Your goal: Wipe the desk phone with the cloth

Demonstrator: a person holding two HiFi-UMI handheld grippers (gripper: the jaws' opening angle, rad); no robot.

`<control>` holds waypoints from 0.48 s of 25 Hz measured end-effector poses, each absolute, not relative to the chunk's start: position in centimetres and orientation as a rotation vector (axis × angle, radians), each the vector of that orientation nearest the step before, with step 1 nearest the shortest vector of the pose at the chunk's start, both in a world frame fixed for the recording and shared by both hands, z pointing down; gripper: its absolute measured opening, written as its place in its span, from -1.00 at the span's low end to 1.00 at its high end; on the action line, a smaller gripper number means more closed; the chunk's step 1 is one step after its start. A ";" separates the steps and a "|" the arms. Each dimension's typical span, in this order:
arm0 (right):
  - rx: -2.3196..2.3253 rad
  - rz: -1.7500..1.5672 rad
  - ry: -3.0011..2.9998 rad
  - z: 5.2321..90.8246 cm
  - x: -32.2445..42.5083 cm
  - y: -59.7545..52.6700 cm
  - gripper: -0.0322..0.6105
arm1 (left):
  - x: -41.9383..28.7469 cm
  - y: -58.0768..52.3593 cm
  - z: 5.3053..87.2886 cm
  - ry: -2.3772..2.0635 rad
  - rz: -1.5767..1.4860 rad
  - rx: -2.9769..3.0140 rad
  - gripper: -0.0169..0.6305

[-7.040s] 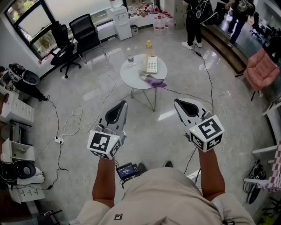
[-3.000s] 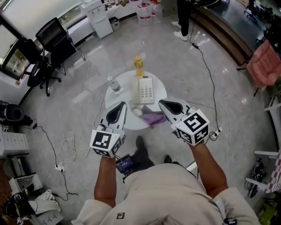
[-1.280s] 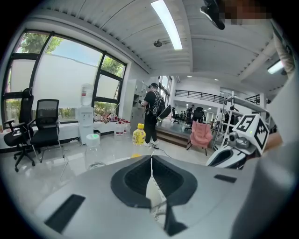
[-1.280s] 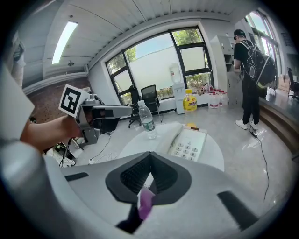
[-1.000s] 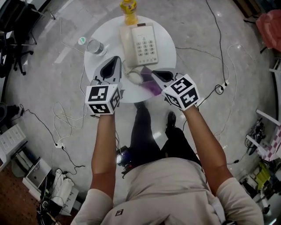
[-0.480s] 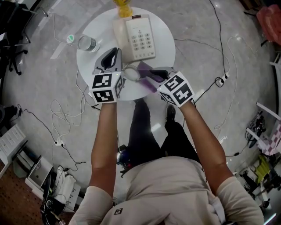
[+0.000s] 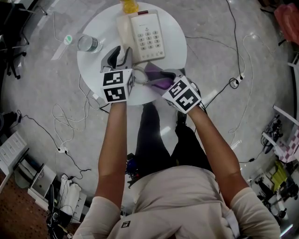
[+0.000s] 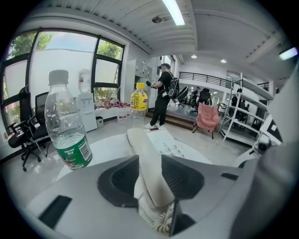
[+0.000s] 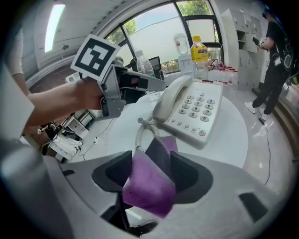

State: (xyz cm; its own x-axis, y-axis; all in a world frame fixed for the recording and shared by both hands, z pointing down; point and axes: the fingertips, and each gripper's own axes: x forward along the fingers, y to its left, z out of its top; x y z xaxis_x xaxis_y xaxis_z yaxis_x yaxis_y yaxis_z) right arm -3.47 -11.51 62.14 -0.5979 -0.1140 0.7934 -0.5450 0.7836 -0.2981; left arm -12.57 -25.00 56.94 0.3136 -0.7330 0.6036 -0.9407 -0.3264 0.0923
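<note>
A white desk phone (image 7: pixel 148 33) lies on the round white table (image 7: pixel 93 70), its handset (image 7: pixel 124 32) on its left side. My left gripper (image 7: pixel 119 53) straddles the handset's (image 8: pixel 148 173) near end. Its jaws have just been opening and stand open, the handset between them. The purple cloth (image 7: pixel 156 78) lies crumpled at the table's near edge. My right gripper (image 7: pixel 164 77) is over it. Its jaws have also just been opening and stand wide, with the cloth (image 9: pixel 147 184) bunched between them. The phone's keypad (image 9: pixel 198 112) lies just beyond.
A clear water bottle (image 7: pixel 87 43) stands left of the phone, close to my left gripper (image 8: pixel 149 158). A yellow bottle (image 7: pixel 128 5) stands behind the phone. The coiled cord (image 7: pixel 138 77) lies between the grippers. Cables run over the floor. A person (image 8: pixel 163 95) stands far off.
The person has walked up to the table. Both grippers have dropped toward it, and their jaws have spread, the left over the handset, the right over the cloth.
</note>
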 end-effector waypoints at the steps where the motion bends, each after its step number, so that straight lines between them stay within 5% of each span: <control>1: 0.480 0.671 -2.147 62.4 -3.5 -11.3 -0.12 | -12.5 -25.0 57.3 -1.481 0.655 2.150 -0.52; 12: 0.391 0.569 -2.047 65.6 -3.7 -9.9 0.01 | -11.5 -26.6 60.0 -1.520 0.761 2.100 -0.01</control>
